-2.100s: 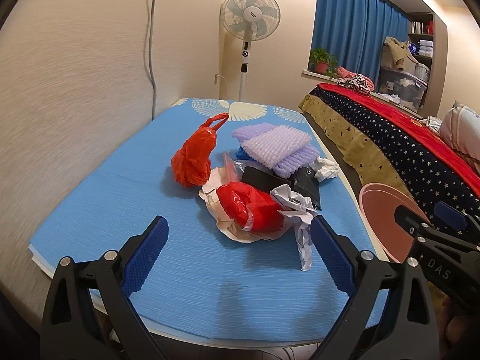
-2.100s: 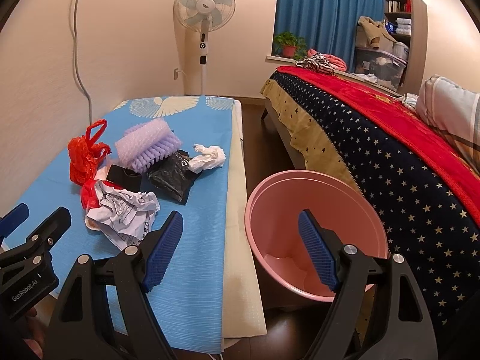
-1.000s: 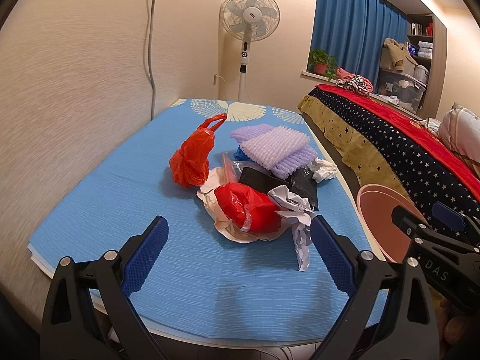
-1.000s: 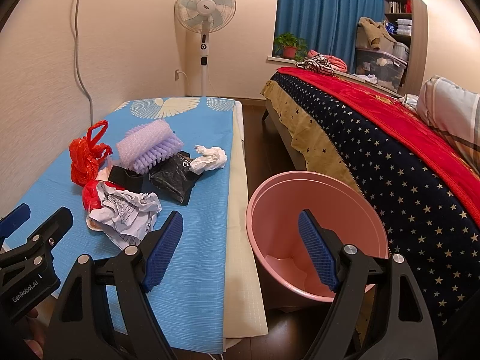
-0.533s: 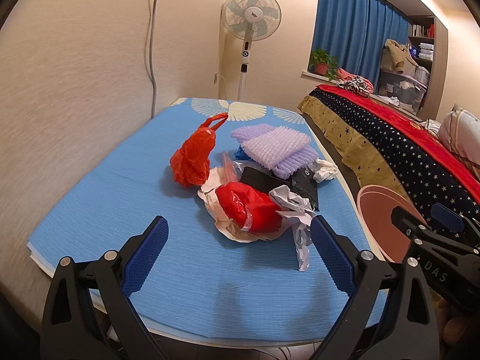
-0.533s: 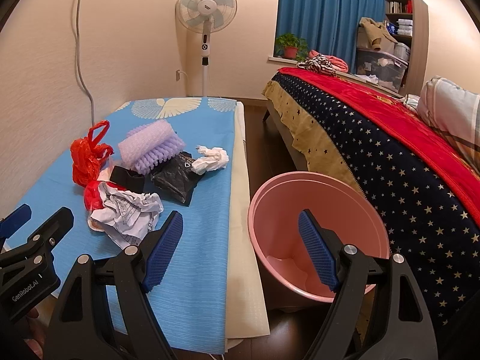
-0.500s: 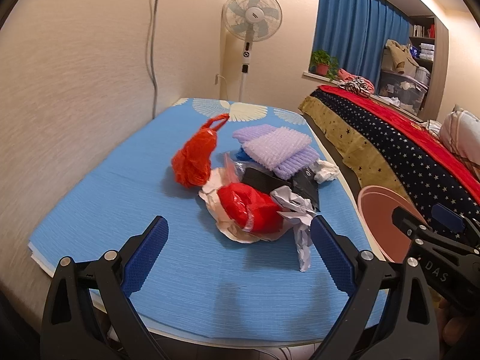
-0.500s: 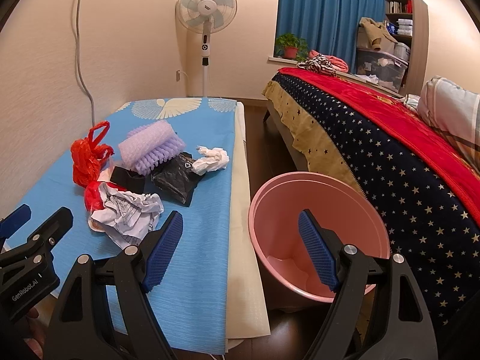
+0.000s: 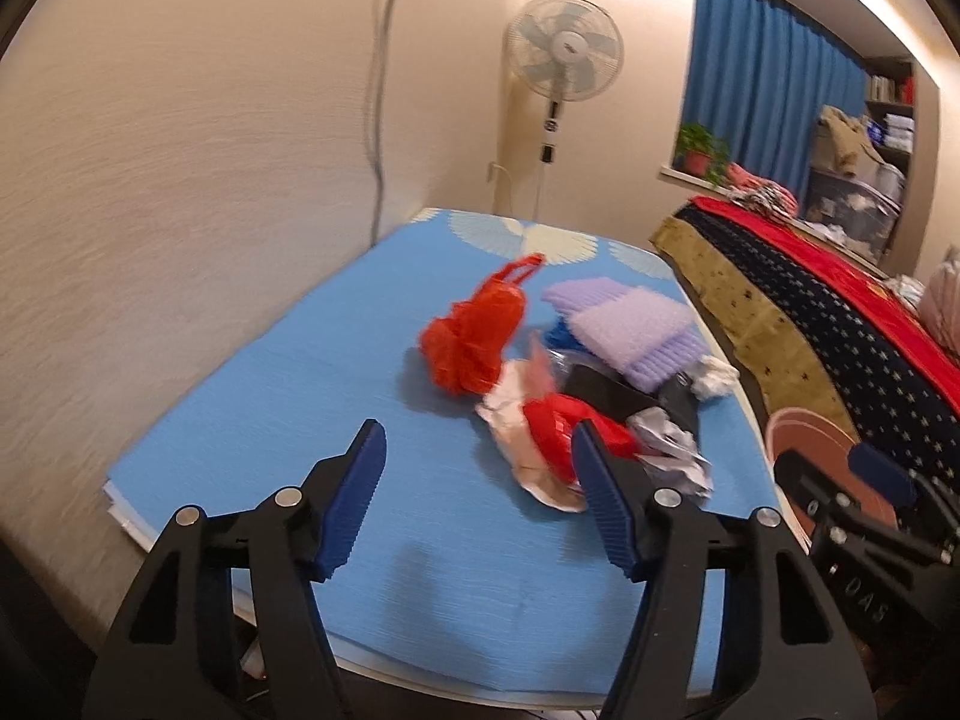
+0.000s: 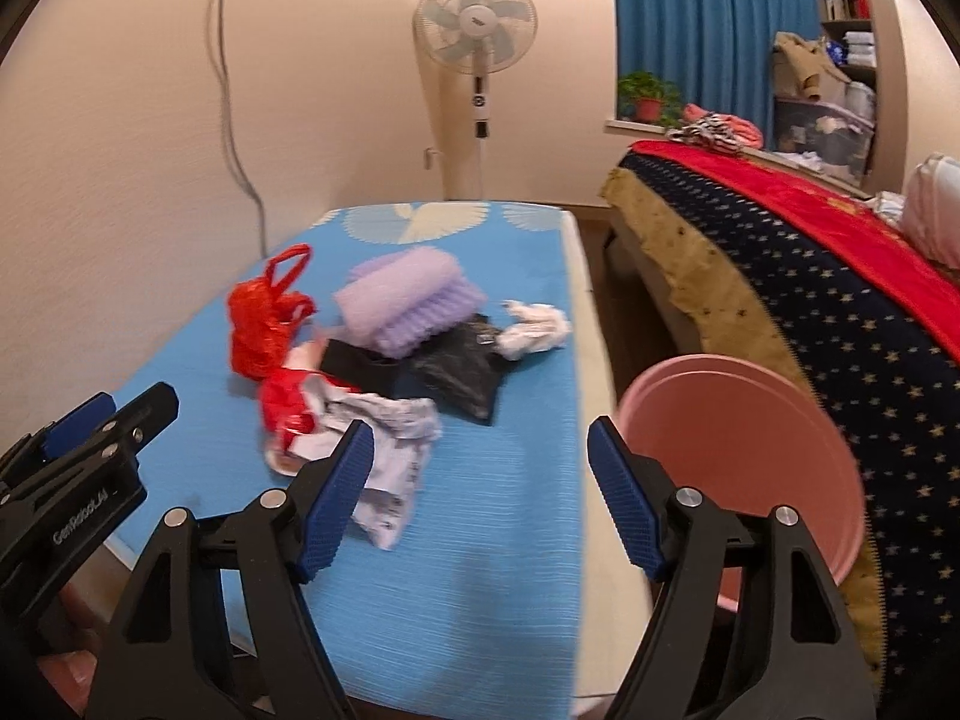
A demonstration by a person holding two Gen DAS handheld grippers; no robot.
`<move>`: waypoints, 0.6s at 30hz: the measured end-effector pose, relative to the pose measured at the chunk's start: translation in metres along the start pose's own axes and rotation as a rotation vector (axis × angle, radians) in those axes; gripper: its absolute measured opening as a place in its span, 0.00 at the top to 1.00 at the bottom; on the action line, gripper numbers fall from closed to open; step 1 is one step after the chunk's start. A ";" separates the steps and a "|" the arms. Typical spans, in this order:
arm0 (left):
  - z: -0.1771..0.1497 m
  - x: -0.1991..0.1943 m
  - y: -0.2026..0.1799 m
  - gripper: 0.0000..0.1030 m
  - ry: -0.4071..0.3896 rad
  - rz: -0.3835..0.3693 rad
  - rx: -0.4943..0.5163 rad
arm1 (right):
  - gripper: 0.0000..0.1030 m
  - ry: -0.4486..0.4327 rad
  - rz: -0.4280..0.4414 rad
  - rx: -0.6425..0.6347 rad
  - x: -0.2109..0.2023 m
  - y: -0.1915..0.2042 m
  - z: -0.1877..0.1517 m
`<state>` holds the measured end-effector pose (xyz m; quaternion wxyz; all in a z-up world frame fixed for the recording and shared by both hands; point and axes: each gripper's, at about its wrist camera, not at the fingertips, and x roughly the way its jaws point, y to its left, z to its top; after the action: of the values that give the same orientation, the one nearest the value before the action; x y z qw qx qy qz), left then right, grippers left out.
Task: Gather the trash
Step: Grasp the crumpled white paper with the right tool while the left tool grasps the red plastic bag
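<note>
A heap of trash lies on the blue mat: an orange-red plastic bag, a red bag on white wrapping, crumpled printed paper, purple foam sheets, a black bag and a white tissue wad. A pink bucket stands on the floor right of the mat. My left gripper is open and empty, near the mat's front edge, left of the red bag. My right gripper is open and empty, between the crumpled paper and the bucket.
A wall runs along the mat's left side. A standing fan is at the far end. A bed with a starred navy and red cover lies right of the bucket. Blue curtains and a shelf are behind.
Both grippers have swung to the left and moved forward, toward the trash heap; the bucket has shifted right in the right wrist view. Both stay open and the trash has not moved.
</note>
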<state>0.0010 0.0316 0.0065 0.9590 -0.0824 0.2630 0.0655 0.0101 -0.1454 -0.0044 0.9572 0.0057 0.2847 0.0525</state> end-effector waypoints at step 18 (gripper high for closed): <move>0.004 0.030 0.014 0.39 0.020 0.007 -0.065 | 0.88 0.102 0.136 -0.027 0.039 0.023 -0.011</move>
<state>0.0260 0.0482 -0.0076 0.9530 -0.1130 0.2705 0.0765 0.0344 -0.1182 -0.0338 0.9356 0.0095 0.3313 0.1215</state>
